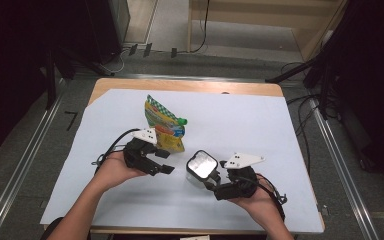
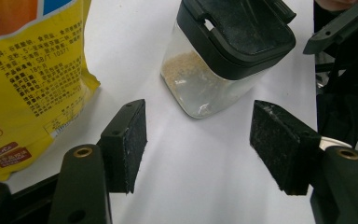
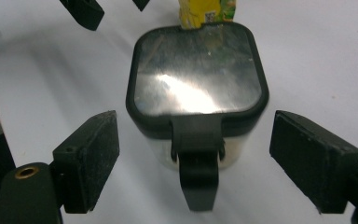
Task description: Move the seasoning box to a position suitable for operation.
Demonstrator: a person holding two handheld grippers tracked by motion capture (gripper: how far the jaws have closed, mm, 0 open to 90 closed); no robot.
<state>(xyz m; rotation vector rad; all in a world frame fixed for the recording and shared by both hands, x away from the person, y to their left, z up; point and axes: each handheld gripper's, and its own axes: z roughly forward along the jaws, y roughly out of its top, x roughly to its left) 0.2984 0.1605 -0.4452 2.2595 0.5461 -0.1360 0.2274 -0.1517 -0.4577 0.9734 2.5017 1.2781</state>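
Note:
A clear square jar [image 1: 200,168] with a shiny black hinged lid stands on the white sheet, a little pale grain at its bottom [image 2: 191,77]. My right gripper [image 1: 216,176] is open just right of it; in the right gripper view its pads [image 3: 91,158] flank the jar [image 3: 196,79] without touching, the lid's latch pointing at me. A yellow and green spouted pouch [image 1: 162,126] lies behind the left gripper [image 1: 165,161]. The left gripper [image 2: 205,144] is open and holds nothing, with the pouch [image 2: 28,79] to its left and the jar ahead.
A white sheet [image 1: 240,120] covers the wooden table [image 1: 180,85]. Metal rails [image 1: 340,165] run along both sides, and cables lie on the floor behind. The left gripper's jaw tips [image 3: 86,11] show at the top of the right gripper view.

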